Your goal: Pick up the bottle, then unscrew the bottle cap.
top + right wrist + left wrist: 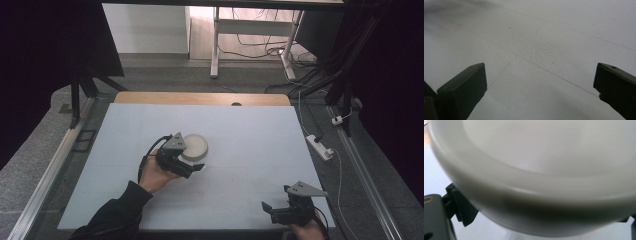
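Observation:
A white round bowl [194,146] stands on the white table top [250,135], left of centre. My left gripper [192,167] is at its near side and stands open, a jaw on each side of the bowl. In the left gripper view the bowl [544,170] looms very close, with one black jaw at the lower left and the other barely showing at the lower right edge. Whether the jaws touch it I cannot tell. My right gripper [270,211] rests open near the table's front right edge. Its jaws [540,82] hold nothing over bare table [544,45].
The white board lies on a wooden table whose far edge [200,98] shows. A power strip [320,146] and cables lie on the floor at the right. A white desk frame [250,30] stands beyond the table.

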Available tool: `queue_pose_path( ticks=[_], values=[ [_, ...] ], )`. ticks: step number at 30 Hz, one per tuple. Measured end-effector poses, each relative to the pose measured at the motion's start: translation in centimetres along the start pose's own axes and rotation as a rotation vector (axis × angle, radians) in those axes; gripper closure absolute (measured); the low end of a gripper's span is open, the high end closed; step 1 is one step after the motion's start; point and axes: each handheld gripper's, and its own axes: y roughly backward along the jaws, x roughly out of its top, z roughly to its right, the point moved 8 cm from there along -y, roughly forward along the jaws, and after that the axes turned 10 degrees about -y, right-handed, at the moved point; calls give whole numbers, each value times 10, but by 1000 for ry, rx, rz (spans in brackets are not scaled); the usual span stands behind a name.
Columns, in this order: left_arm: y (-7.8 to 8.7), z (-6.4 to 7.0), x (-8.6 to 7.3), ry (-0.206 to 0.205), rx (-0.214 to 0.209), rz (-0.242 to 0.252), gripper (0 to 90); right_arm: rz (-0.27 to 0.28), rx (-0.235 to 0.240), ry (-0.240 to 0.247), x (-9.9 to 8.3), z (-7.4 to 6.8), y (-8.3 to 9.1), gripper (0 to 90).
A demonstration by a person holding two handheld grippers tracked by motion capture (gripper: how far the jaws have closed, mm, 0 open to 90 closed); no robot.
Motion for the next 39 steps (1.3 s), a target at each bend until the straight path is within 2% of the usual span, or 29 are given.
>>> queue_pose_path(
  ticks=[9,18,21,26,39],
  values=[
    [-1,21,6,-30,-45,-9,74,3,0,5,0,0,0,0],
    [2,35,7,-49,-69,-4,74,2,0,7,0,-1,0,0],
    [2,37,7,-62,-72,-10,74,1,1,7,0,-1,0,0],
    [1,37,7,-51,-69,-5,74,1,2,6,0,0,0,0],
    [3,39,6,-55,-76,1,74,19,10,-10,2,0,2,0]
  ],
)
